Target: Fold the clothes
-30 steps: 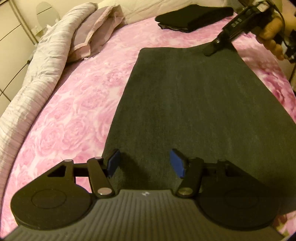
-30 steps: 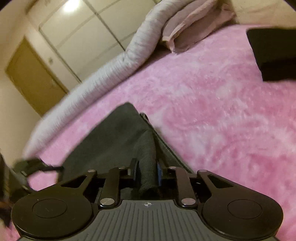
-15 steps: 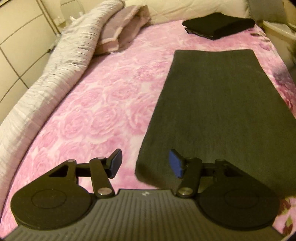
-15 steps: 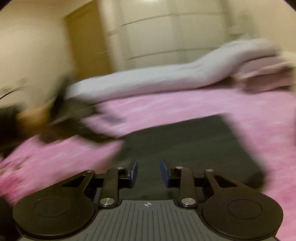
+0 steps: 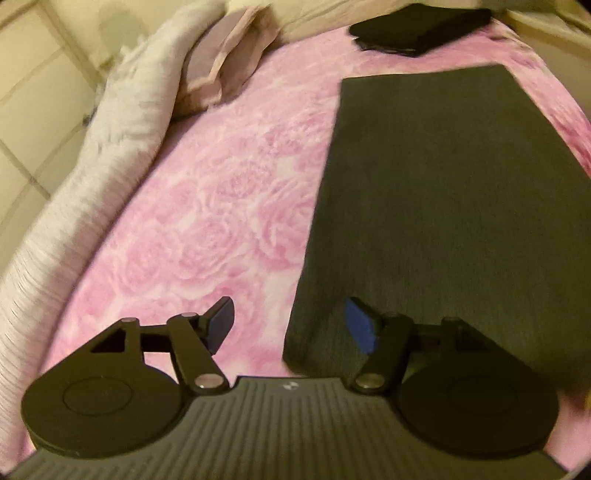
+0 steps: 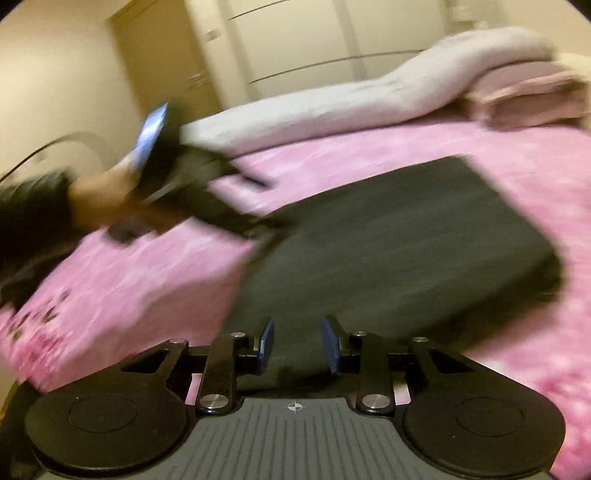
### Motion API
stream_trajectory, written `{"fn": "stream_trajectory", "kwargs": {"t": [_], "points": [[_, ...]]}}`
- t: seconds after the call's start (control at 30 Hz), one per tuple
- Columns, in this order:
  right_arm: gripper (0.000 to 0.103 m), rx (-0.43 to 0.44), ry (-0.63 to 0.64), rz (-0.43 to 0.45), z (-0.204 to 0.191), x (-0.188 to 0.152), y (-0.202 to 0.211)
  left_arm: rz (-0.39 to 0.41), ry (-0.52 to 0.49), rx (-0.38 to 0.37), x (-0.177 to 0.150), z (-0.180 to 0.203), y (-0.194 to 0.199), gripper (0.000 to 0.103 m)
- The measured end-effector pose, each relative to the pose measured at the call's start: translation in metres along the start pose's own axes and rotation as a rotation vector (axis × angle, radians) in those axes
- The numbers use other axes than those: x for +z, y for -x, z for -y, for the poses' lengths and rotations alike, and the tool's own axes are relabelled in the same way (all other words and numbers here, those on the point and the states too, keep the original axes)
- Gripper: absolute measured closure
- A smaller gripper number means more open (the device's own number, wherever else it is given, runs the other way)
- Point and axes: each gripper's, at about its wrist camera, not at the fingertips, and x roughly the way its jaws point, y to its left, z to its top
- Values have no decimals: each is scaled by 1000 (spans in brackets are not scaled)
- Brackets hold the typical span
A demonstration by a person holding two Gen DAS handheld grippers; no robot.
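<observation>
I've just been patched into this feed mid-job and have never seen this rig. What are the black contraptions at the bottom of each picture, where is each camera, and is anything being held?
There is no robot arm here. A person holds a handheld two-finger gripper in each hand, and each carries a fisheye camera that looks forward along its fingers. So the black shape low in each picture is that gripper itself.

The left wrist view shows the left gripper, its blue-padded jaws opening wide over the near corner of the dark grey garment, without pressing on it. The right wrist view shows the right gripper, jaws also opening, the same garment beneath them, nothing pinched. It also shows the other hand, blurred.

The garment lies flat on a pink rose-patterned bedspread. Beyond it sits a folded black garment, with a rolled pale duvet along the side.
</observation>
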Motion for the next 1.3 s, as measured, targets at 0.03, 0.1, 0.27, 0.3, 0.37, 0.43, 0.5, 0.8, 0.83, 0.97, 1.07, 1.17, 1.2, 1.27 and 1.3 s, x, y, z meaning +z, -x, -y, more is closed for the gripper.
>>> {"fn": "stream_trajectory", "kwargs": {"t": [0.03, 0.1, 0.27, 0.3, 0.37, 0.43, 0.5, 0.8, 0.83, 0.97, 1.07, 1.17, 1.2, 1.27, 1.3], "points": [[65, -26, 7, 11, -1, 0, 7, 13, -56, 11, -8, 5, 8, 30], [56, -54, 83, 1, -21, 0, 8, 32, -192, 35, -27, 18, 21, 28], [44, -25, 289, -116, -87, -15, -39, 106, -475, 42, -59, 52, 37, 22], [44, -17, 328, -149, -101, -21, -52, 117, -544, 50, -63, 60, 36, 22], [44, -91, 459, -182, -120, -34, -75, 144, -661, 75, -69, 70, 30, 20], [45, -219, 631, -204, -133, -47, -94, 163, -738, 83, -72, 72, 20, 19], [47, -288, 779, -213, -137, -58, -103, 188, -808, 92, -75, 72, 9, 18], [86, -265, 754, -169, -106, -40, -59, 278, -1142, 185, -79, 80, -26, 40], [86, -258, 729, -169, -102, -38, -53, 275, -1170, 186, -78, 83, -30, 44], [81, -257, 664, -153, -101, -41, -34, 238, -1178, 188, -72, 90, -34, 66], [62, -274, 661, -168, -108, -51, -32, 223, -1144, 196, -67, 91, -30, 75], [53, -330, 783, -165, -115, -67, -36, 211, -1115, 200, -62, 91, -25, 77], [53, -347, 838, -161, -117, -74, -41, 209, -1109, 204, -61, 91, -23, 78], [57, -365, 931, -157, -118, -85, -51, 217, -1094, 223, -61, 90, -18, 79], [64, -366, 967, -156, -119, -89, -54, 220, -1080, 232, -63, 90, -12, 80]]}}
